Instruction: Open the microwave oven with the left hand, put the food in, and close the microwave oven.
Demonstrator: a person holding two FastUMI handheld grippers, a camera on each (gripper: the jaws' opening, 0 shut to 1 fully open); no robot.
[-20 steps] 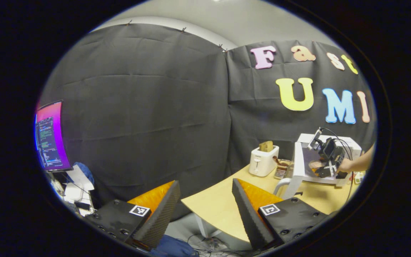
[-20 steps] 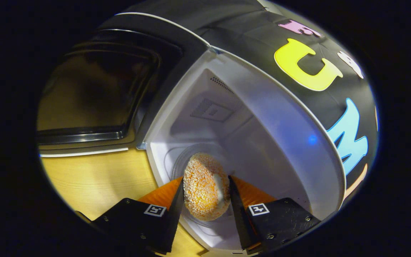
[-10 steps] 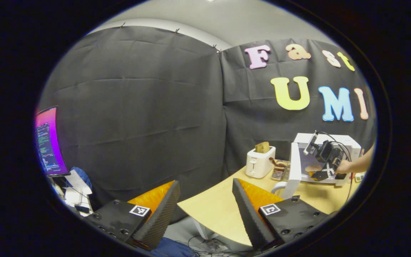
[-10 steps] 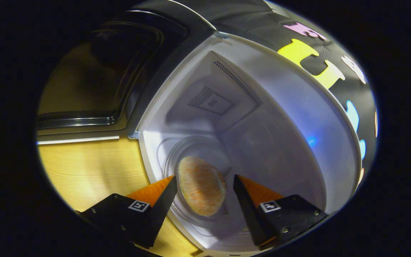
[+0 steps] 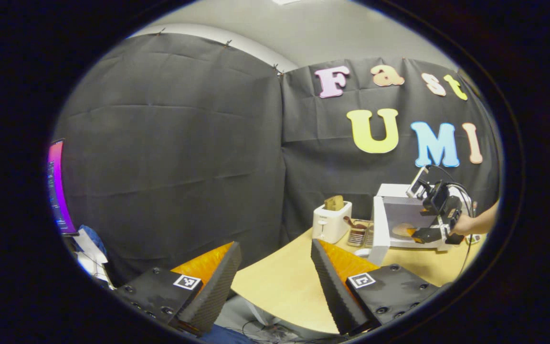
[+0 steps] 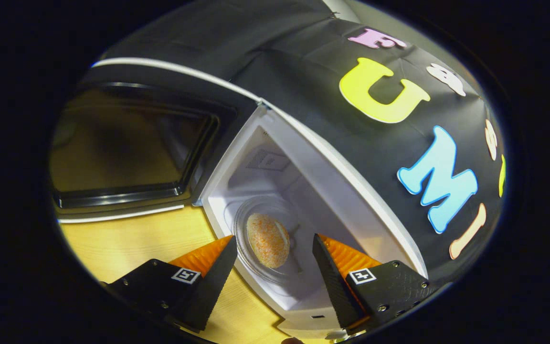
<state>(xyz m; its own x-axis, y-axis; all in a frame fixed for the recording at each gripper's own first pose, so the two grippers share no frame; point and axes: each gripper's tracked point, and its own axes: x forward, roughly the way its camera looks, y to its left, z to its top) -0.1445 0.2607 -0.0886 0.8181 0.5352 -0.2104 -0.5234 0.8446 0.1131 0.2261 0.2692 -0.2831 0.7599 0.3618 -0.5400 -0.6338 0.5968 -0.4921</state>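
The right tongs (image 6: 271,267) stand open with nothing between the fingers, just outside the mouth of the microwave oven (image 6: 275,191). The food (image 6: 268,233), a round crumbed piece, lies on the glass plate (image 6: 256,260) inside the microwave oven, apart from both fingers. So the food is in, and I judge that the step in hand is to take the right tongs clear so that the door can be closed.

To do this well, the right tongs should go straight back, away from the opening, and stay open, so that no finger catches the glass plate or the lower edge of the cavity. In the left gripper view the right tongs (image 5: 420,234) and the hand (image 5: 463,224) that holds them are in front of the microwave oven, so they are in the way of the door until they leave.

The left tongs (image 5: 275,282) are also open and empty, well apart from the microwave oven, over the near edge of the table (image 5: 284,282). The door (image 5: 379,229) stands wide open on the side of the microwave oven toward the toaster (image 5: 331,222). The left tongs have to travel across the table to its outer face. I would push on the door near its free edge, slowly, until it is flush with the microwave oven, and wait first until the right hand is out.
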